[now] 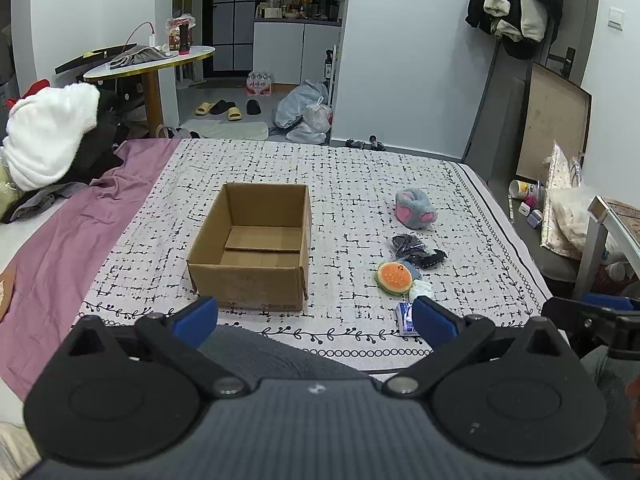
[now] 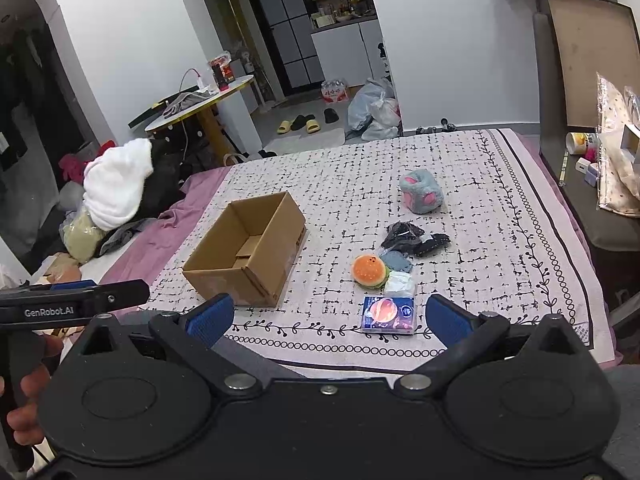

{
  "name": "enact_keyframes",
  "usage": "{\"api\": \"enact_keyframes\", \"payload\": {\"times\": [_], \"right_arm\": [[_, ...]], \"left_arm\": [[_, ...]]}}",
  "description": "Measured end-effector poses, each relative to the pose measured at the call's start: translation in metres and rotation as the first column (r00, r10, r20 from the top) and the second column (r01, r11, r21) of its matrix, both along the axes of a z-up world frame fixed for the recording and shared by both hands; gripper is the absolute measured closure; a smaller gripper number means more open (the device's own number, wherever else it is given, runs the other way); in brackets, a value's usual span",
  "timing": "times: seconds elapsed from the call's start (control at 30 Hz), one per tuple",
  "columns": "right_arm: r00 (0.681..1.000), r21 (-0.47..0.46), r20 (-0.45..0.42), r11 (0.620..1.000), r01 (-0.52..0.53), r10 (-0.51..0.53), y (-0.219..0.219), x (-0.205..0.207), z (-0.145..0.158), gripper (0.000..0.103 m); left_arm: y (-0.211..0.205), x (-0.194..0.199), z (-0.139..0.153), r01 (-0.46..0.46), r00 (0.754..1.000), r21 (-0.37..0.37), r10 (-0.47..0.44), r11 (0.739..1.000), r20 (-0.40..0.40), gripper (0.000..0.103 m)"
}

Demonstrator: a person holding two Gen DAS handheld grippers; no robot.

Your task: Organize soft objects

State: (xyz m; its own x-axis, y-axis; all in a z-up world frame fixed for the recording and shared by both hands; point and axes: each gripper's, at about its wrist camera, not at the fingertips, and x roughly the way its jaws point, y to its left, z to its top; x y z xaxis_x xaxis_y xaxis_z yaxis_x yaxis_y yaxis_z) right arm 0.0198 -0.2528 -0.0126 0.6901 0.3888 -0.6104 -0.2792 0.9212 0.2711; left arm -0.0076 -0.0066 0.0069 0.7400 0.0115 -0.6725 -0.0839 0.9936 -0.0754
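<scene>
While both tools hang low over the near edge of the bed, let's sweep across from the left — first the crumpled mauve sheet (image 1: 80, 216) with a heap of white fluffy fabric (image 1: 48, 128) behind it, then the white bedspread with the black broken-line pattern (image 1: 360, 184). On that spread sits the open brown cardboard box (image 1: 248, 248), flaps up, nothing inside it. The left gripper (image 1: 316, 320) hovers just short of the box's near wall, its blue-padded fingers (image 1: 196, 318) spread wide and holding nothing.

Moving right, well apart from the box — the soft things, strung out in a loose line. Farthest back is the grey-blue plush cube with pink patches (image 2: 422, 196), on its own. Nearer comes a crumpled black fabric bundle (image 2: 412, 238), and touching its near side a small grey-blue cloth piece (image 2: 396, 261). Just beside that lies the orange burger-shaped plush (image 2: 369, 271), pressed against a white crinkled tissue pack (image 2: 400, 283). Closest of all, the flat blue packet with a pink planet print (image 2: 389, 314) lies near the bordered hem of the spread.

The right gripper (image 2: 326, 316) hangs over that hem, blue fingers (image 2: 448, 322) wide apart and empty, the blue packet lying ahead between them — not touched
</scene>
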Motion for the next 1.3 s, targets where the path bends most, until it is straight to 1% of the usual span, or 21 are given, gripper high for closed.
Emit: {"api": "enact_keyframes", "payload": {"times": [0.27,1.3], "right_arm": [[1.0,-0.021,0.015,1.0,0.014,-0.014,0.0021,-0.0041,0.0057,0.0],[1.0,-0.023,0.018,1.0,-0.015,0.016,0.0049,0.001,0.006,0.0]], "left_arm": [[0.0017,0.0007,-0.0018,0.019,1.0,-0.016,-0.019,1.0,-0.001,0.0],[0.0019,0.0031,0.0047,0.011,1.0,-0.009,-0.011,1.0,0.003,0.0]]}}
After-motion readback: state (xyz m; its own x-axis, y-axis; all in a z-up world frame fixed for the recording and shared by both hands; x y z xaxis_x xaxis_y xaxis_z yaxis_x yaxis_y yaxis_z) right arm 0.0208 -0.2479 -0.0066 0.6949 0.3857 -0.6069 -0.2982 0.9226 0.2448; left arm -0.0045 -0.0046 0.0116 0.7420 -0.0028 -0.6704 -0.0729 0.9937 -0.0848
